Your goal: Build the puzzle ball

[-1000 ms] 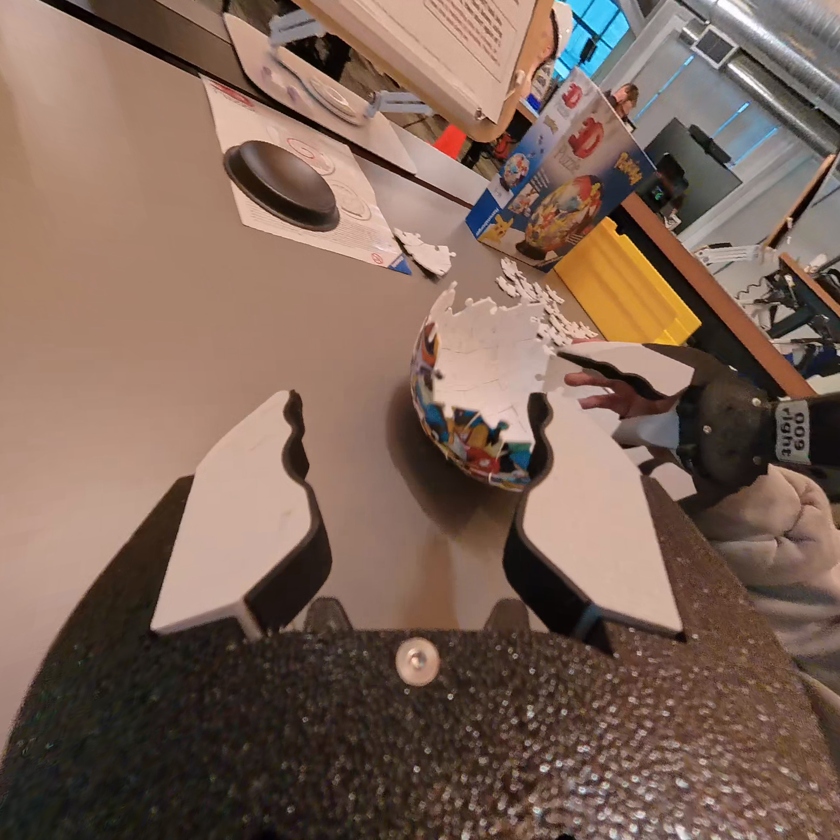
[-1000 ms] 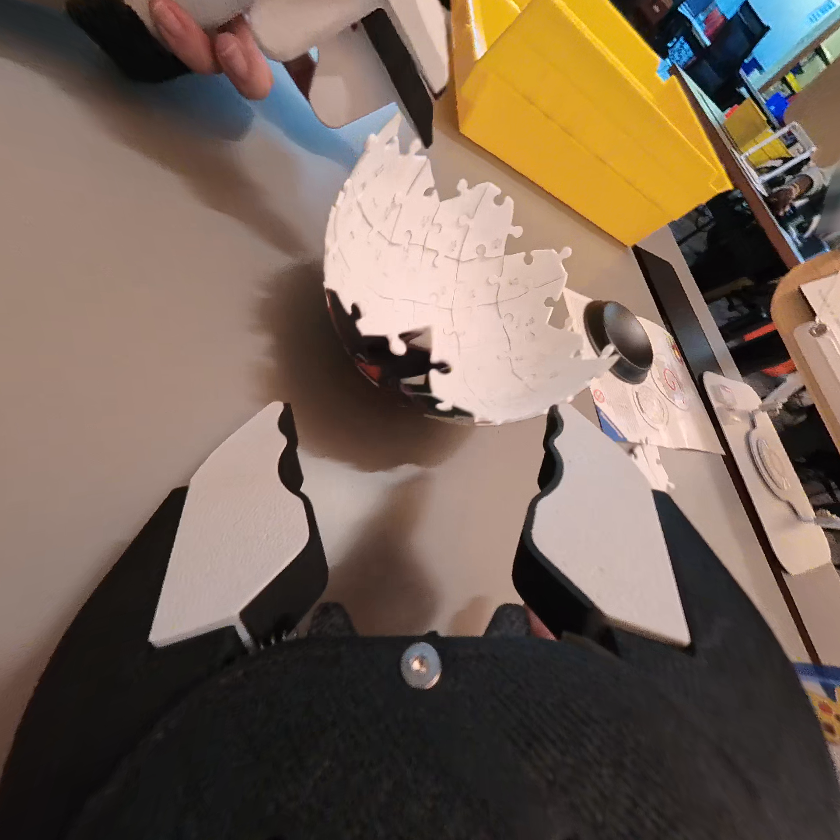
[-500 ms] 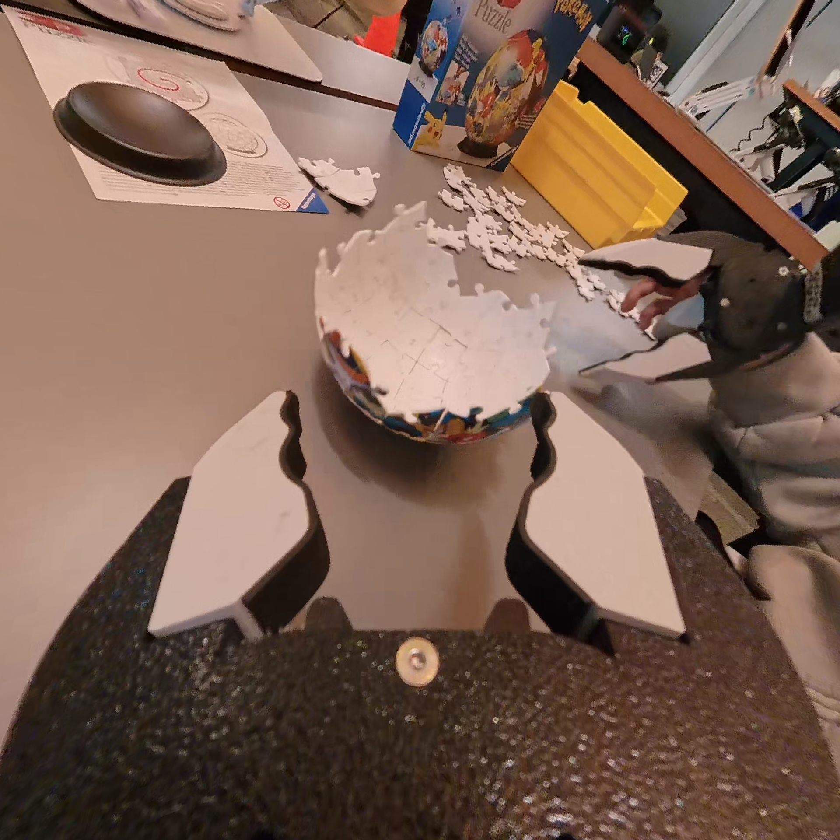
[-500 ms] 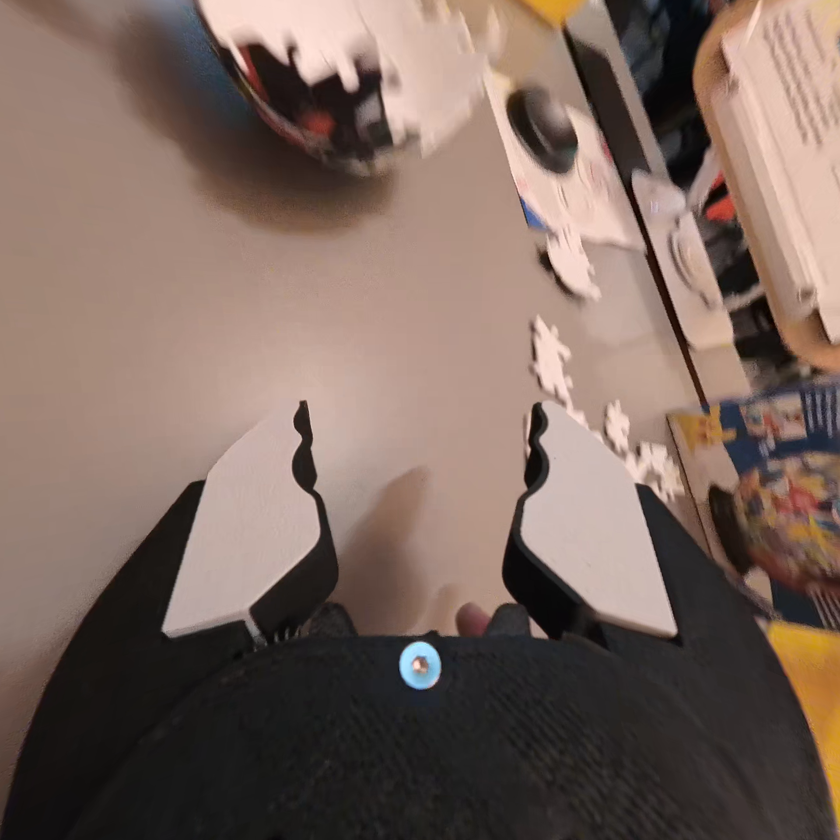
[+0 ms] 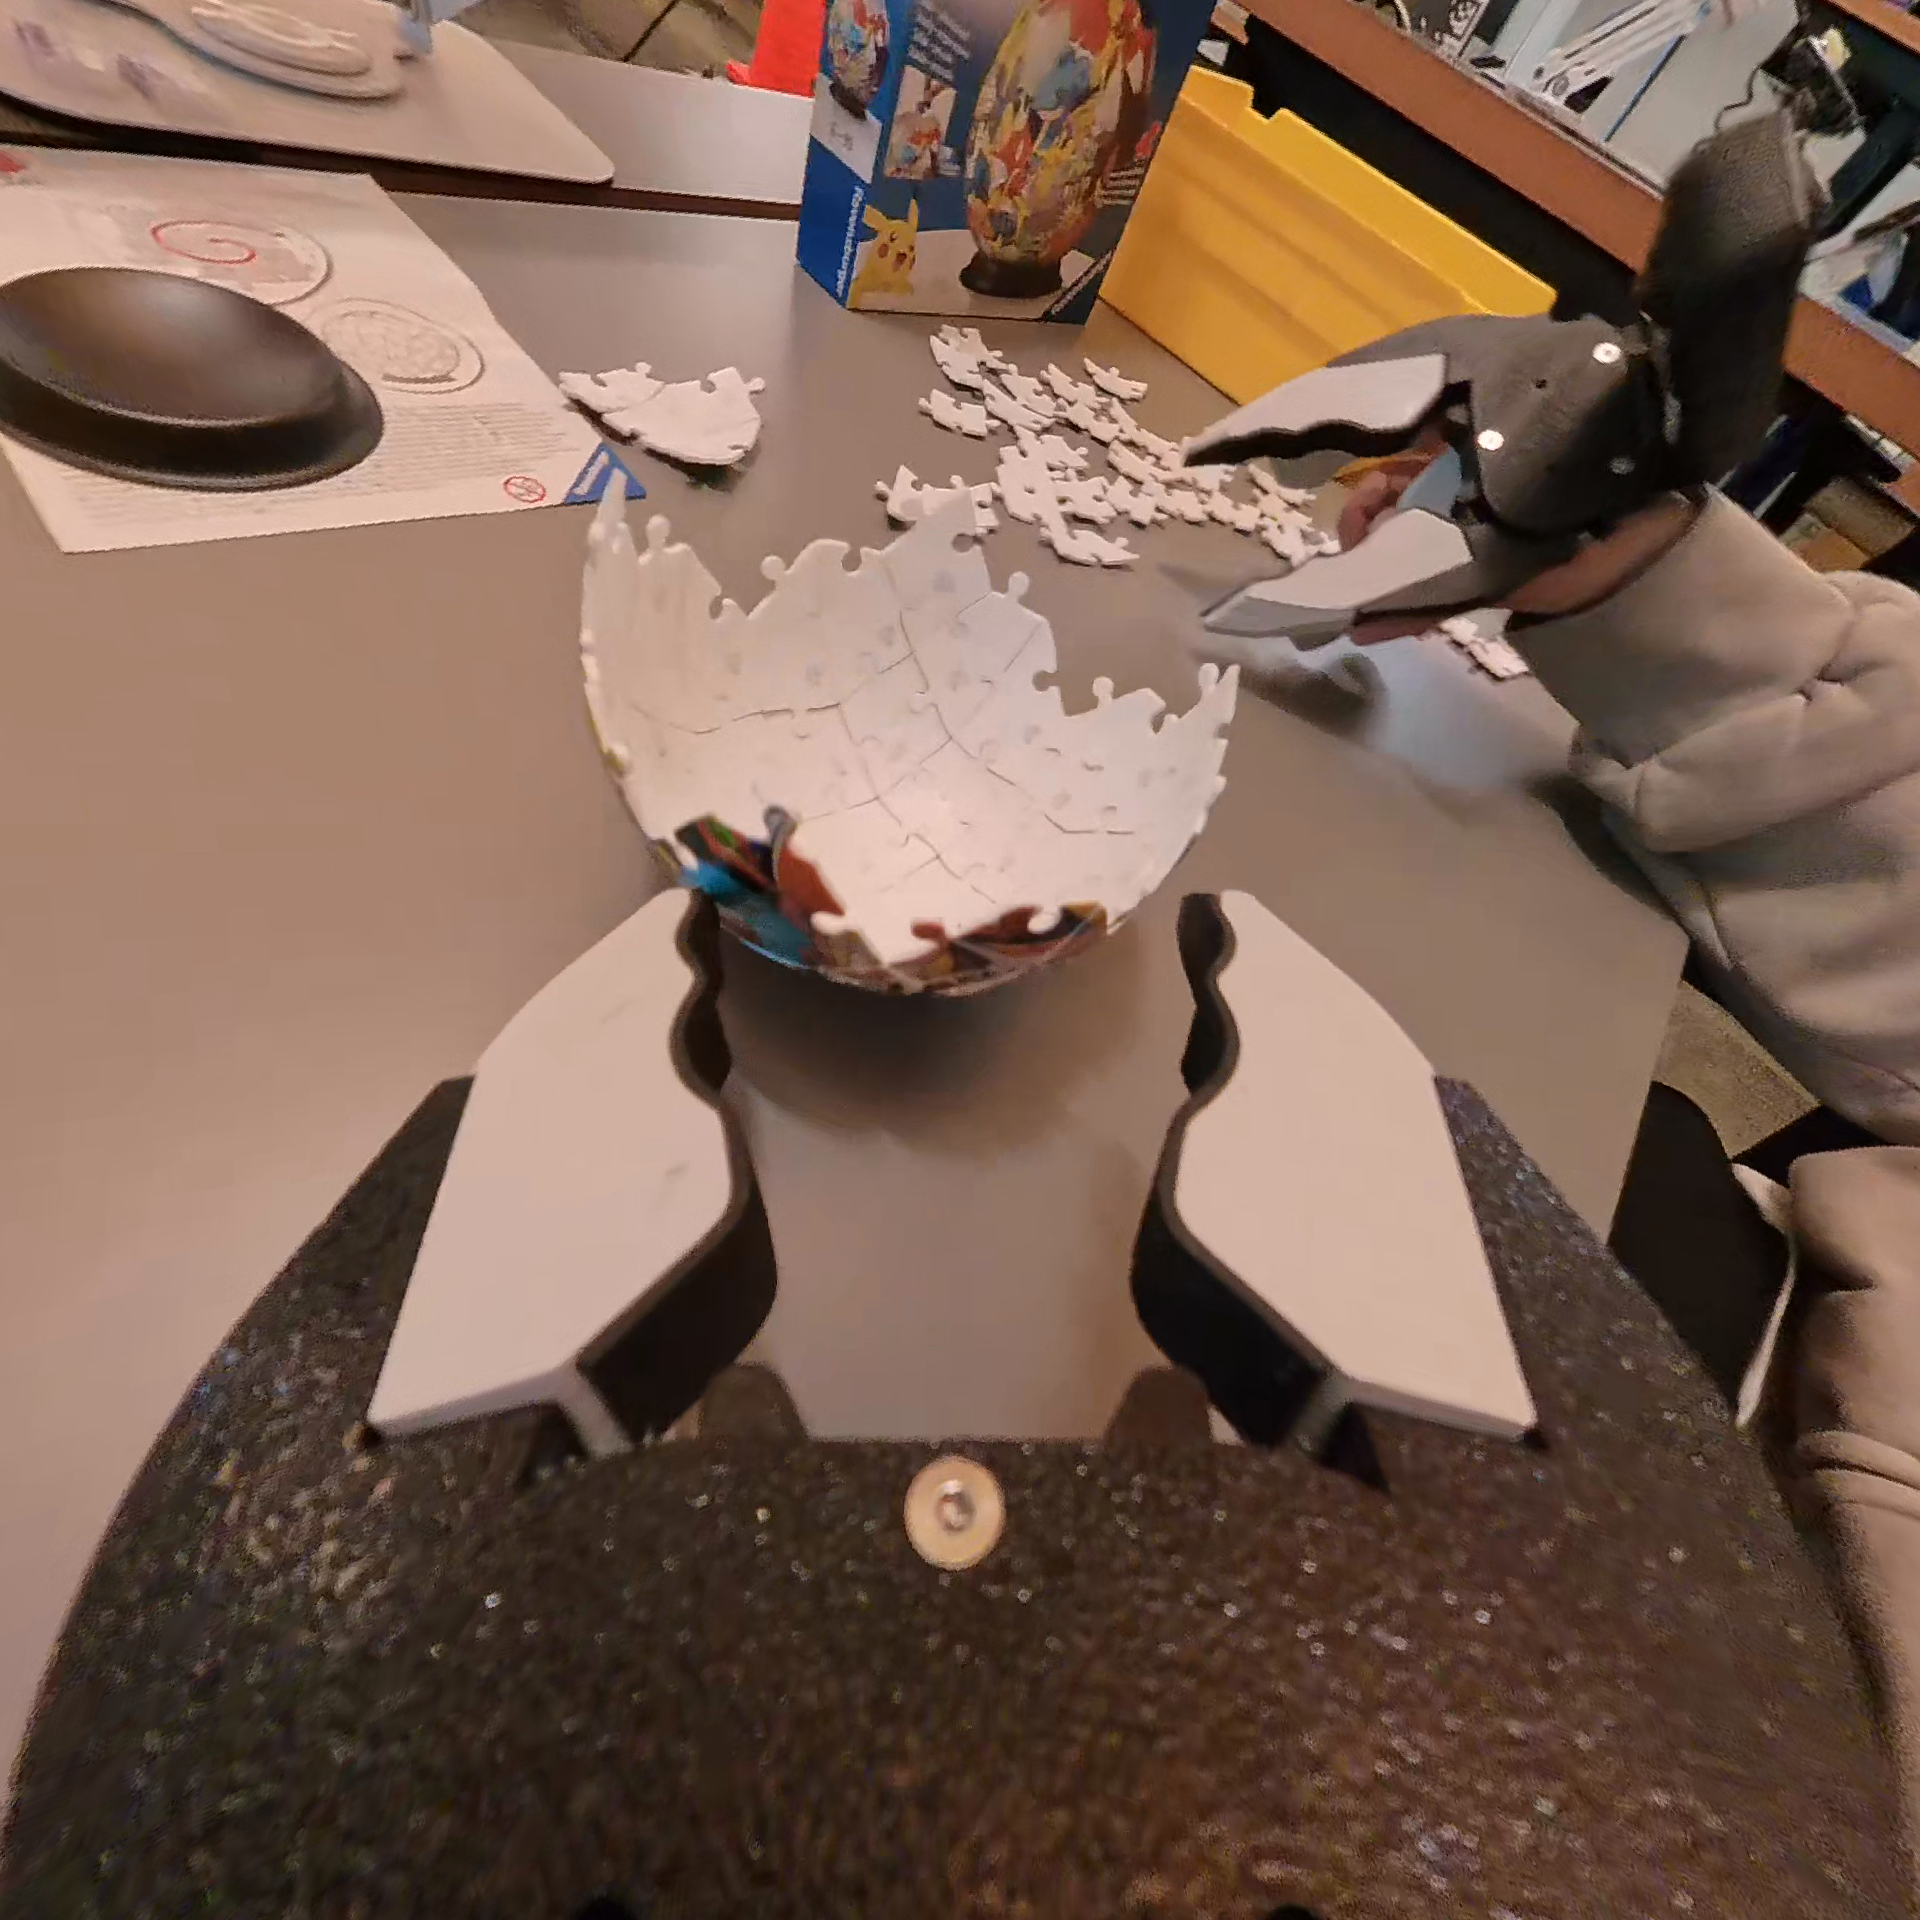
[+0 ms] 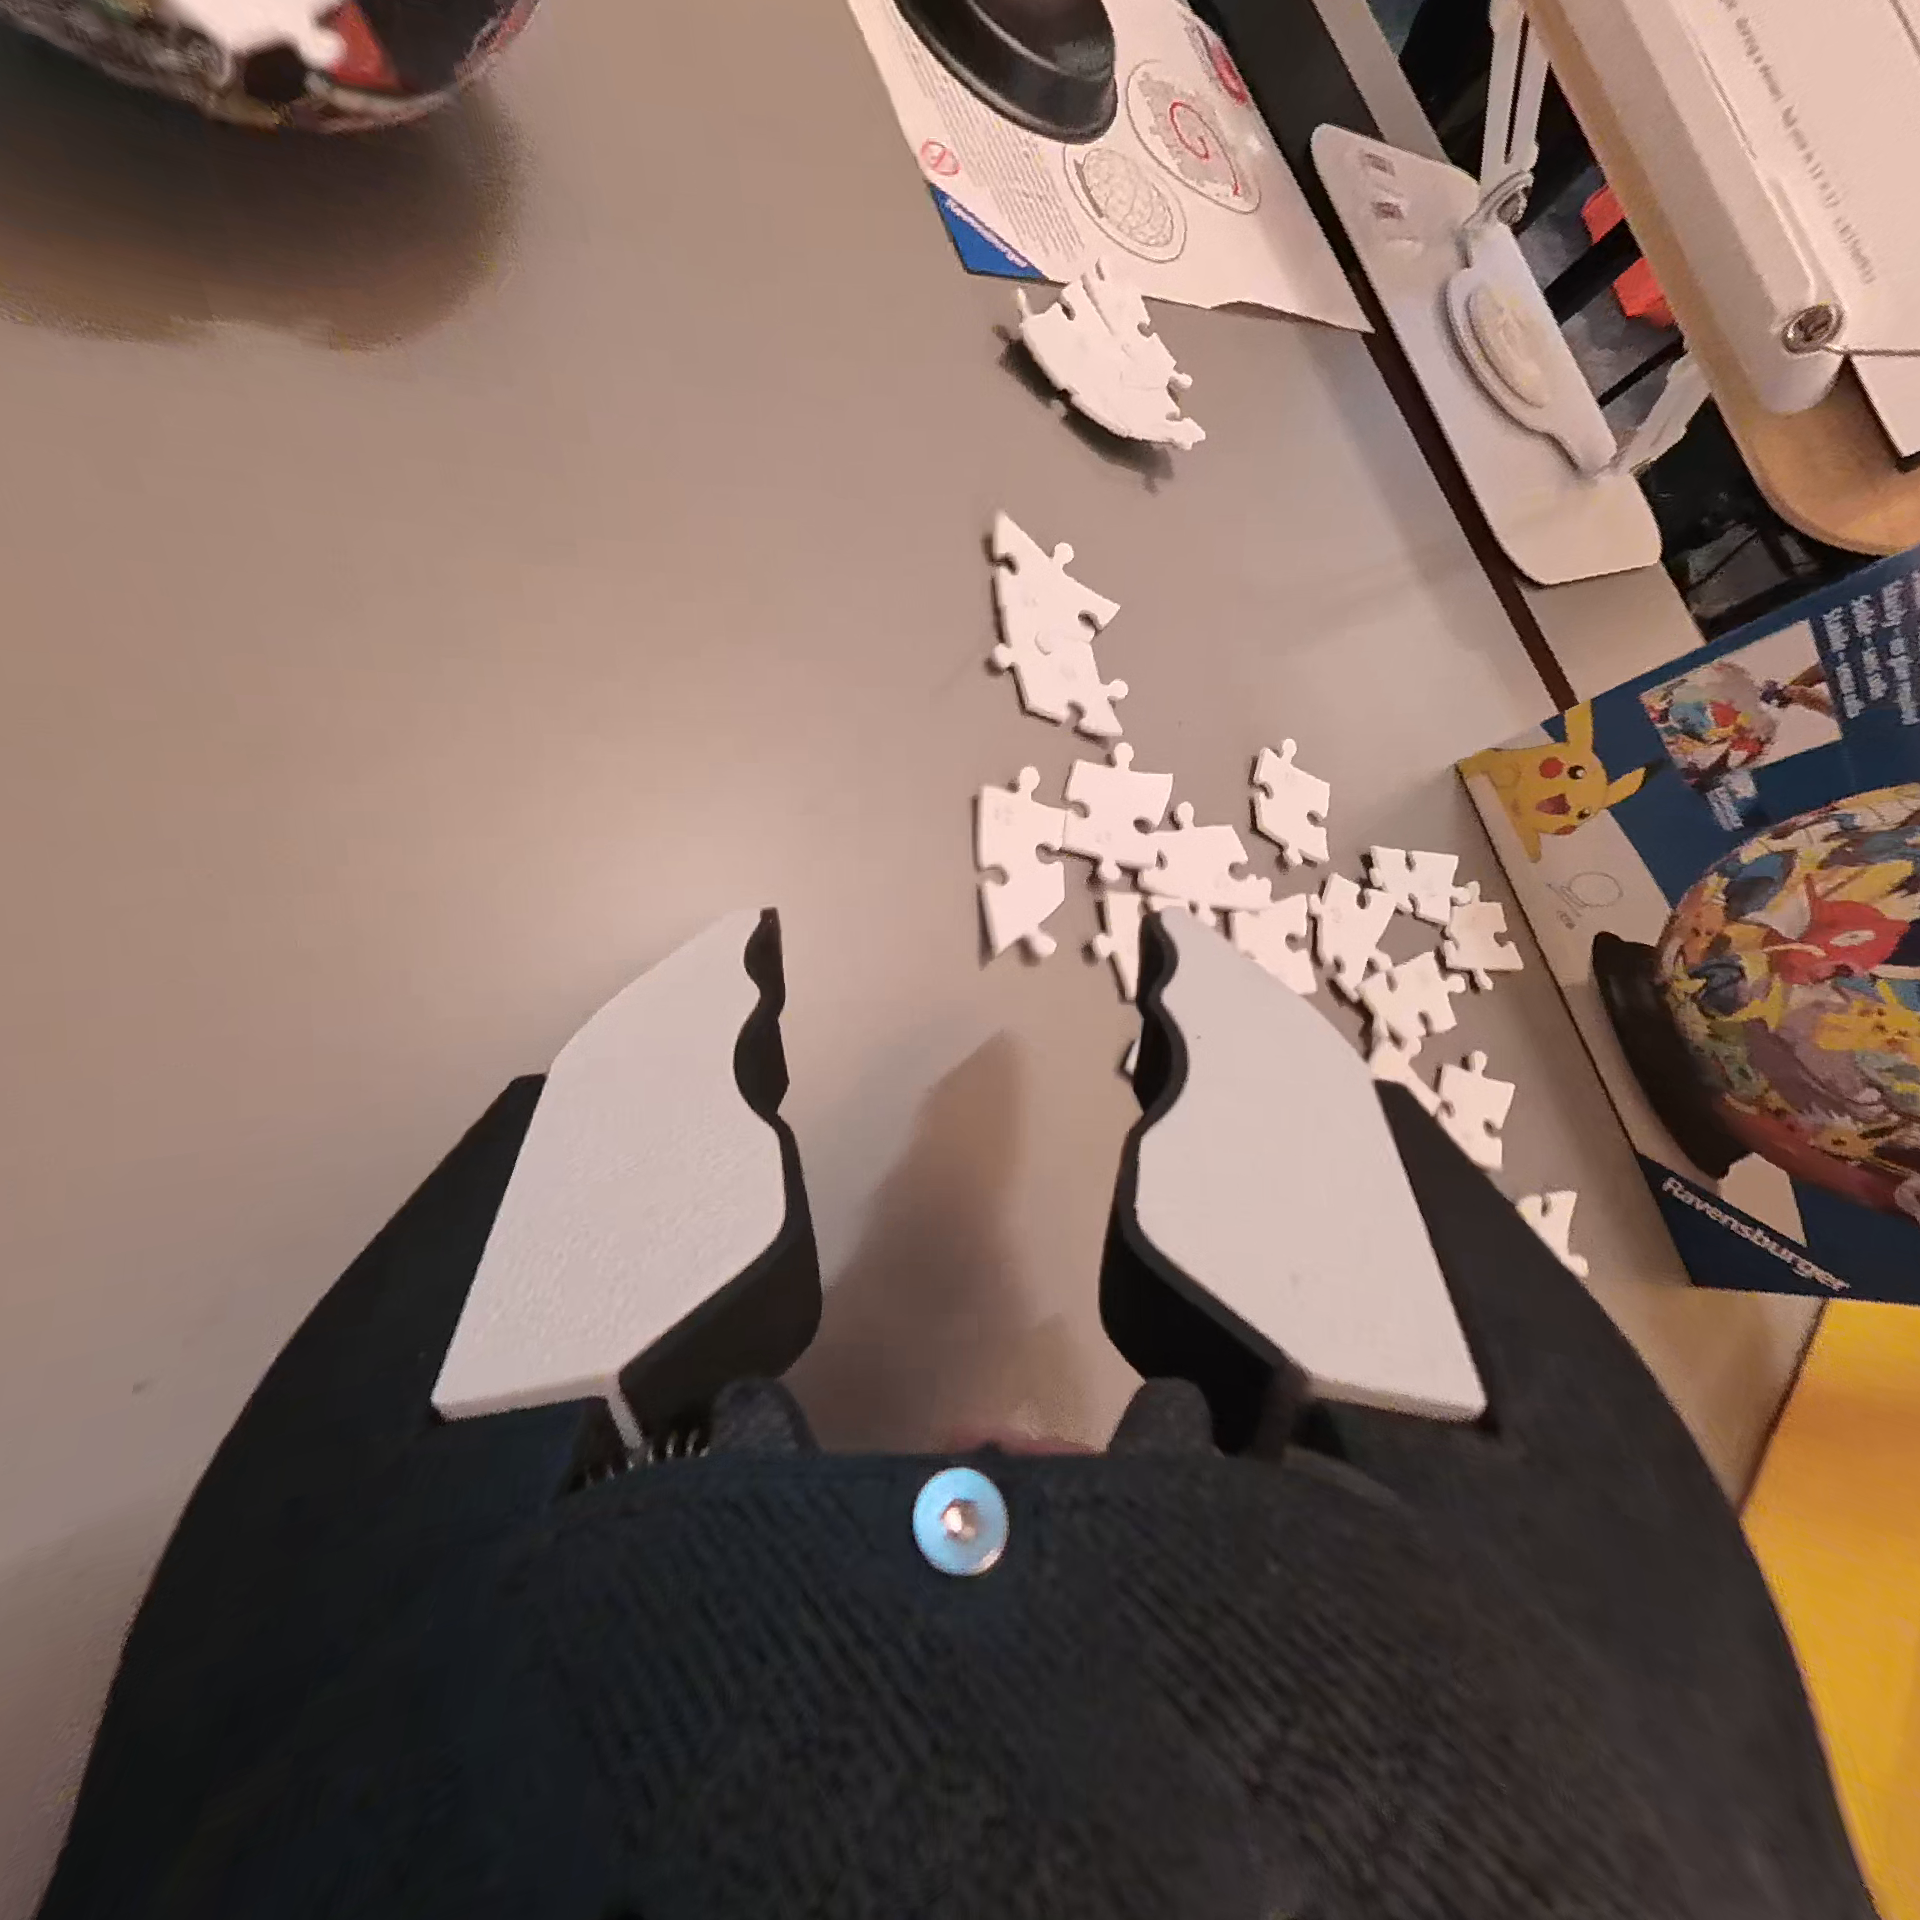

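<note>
Two grippers work over a grey worktop (image 5: 260, 790), both with jaws spread wide and nothing between them. Taking the half-built puzzle ball (image 5: 894, 769) as the landmark: it sits on the worktop as an open bowl-shaped shell, white inside, coloured print outside, its rim jagged with tabs. The left gripper (image 5: 951, 997) hovers just in front of the shell, its fingertips level with the near lower edge but apart from it. The right gripper (image 5: 1247, 530) is beyond and to the right of the shell, over the scatter of loose white pieces (image 5: 1101, 457); in its own view the right gripper (image 6: 956, 945) has one fingertip above the near edge of that scatter (image 6: 1226, 894). A small joined curved section (image 5: 665, 410) lies behind the shell. Farther behind and left, a black stand (image 5: 156, 374) rests on an instruction sheet (image 5: 436, 416). The puzzle box (image 5: 977, 156) stands behind the loose pieces, with a yellow bin (image 5: 1288, 239) beside it.
</note>
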Demonstrator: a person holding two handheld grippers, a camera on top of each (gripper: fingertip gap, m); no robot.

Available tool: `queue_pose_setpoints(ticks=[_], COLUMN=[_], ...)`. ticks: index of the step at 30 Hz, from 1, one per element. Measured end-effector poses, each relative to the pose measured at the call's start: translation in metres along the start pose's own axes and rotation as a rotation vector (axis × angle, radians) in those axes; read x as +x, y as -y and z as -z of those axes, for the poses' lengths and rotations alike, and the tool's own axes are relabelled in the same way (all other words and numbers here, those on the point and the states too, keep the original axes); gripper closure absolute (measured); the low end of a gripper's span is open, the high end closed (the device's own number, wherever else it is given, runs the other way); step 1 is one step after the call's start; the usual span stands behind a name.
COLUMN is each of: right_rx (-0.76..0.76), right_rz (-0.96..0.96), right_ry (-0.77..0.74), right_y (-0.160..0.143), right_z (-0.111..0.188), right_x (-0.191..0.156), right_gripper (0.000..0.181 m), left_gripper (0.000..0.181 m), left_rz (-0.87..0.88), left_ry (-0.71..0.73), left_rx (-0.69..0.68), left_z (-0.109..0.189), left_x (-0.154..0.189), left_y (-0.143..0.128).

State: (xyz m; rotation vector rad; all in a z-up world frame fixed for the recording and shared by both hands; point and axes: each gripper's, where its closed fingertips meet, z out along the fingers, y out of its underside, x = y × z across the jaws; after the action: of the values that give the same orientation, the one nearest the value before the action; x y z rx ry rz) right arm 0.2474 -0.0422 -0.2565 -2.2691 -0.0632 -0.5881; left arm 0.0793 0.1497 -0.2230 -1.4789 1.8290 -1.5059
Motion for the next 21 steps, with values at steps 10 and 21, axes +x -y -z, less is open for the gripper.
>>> queue_pose_setpoints(ticks=[10, 21], right_rx=[-0.019, -0.105], right_rz=[0.022, 0.025], right_ry=[0.028, 0.163], right_y=[0.022, 0.034], right_z=[-0.056, -0.093], right_x=[0.035, 0.025], right_gripper=[0.116, 0.149], left_gripper=[0.096, 0.096], left_rz=[-0.014, 0.083], left_ry=[-0.02, 0.024], left_rx=[0.03, 0.226], left_z=[-0.006, 0.02], left_x=[0.002, -0.023], left_y=[0.005, 0.025])
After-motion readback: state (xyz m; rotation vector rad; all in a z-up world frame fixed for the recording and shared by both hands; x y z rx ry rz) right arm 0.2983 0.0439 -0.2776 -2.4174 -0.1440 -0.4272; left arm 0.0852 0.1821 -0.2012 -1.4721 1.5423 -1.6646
